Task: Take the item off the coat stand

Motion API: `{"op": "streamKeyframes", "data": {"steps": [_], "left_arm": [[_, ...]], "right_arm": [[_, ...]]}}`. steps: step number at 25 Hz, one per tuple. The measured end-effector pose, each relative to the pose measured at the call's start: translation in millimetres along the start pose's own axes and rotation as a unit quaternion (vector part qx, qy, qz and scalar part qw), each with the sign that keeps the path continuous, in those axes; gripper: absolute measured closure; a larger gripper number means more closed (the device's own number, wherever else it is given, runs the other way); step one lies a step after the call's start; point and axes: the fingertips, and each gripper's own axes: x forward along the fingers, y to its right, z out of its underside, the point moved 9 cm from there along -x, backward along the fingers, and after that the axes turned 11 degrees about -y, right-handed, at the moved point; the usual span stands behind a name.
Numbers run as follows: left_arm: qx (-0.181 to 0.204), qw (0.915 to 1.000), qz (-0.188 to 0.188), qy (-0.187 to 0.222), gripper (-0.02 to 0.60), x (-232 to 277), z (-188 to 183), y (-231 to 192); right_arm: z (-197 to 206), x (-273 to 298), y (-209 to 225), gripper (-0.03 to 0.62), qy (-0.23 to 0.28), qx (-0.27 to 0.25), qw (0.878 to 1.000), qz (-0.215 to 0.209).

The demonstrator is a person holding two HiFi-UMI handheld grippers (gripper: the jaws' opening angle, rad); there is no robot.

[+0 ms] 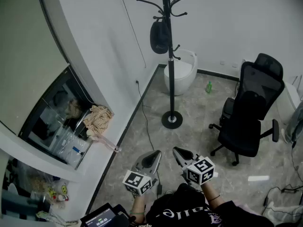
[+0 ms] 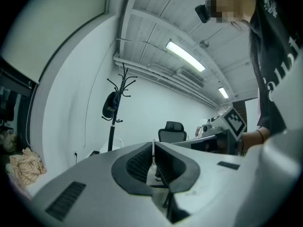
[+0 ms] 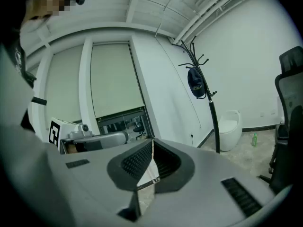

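Black rounded fabric item (image 1: 159, 36), a cap or small bag by its look, hangs from a low hook on the tall black metal coat stand (image 1: 169, 79). It lies against the left side of the pole, about halfway up. It droops straight down from the hook, so its long axis runs parallel to the pole.

From both grippers the item lies ahead and higher, well apart from them, with open floor before the stand's round base. The left gripper (image 1: 154, 156) and the right gripper (image 1: 177, 151) are held side by side close to the person's body, tips aimed towards the stand and roughly level. The right one sits more nearly in line with the pole. The left one sits on the side of the stand where the item hangs. I judge neither clearly nearer, though the left has the more open path to the item.

Both claws are closed with nothing in them: in each gripper view the ribbed dark pads meet at the tips, and only floor shows behind.

A white rounded tub (image 1: 182, 74) stands just behind the stand's base, and a black office chair (image 1: 251, 112) is well to the stand's right. Neither blocks the approach.

Reaching the item will likely call for stepping forward, raising a hand to hook height and opening its claw.
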Motion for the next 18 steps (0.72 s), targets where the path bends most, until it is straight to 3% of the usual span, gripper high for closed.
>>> {"op": "streamKeyframes", "data": {"steps": [9,18], "left_arm": [[-0.028,0.9994,0.010,-0.015,0.568,19,3,-27],[-0.043,0.9991,0.001,0.001,0.568,83,-14,-59]], "right_arm": [[-2,18,14,0.572,-0.008,0.033,0.999,0.000],[-18,41,90,0.572,-0.005,0.043,0.999,0.010]]}}
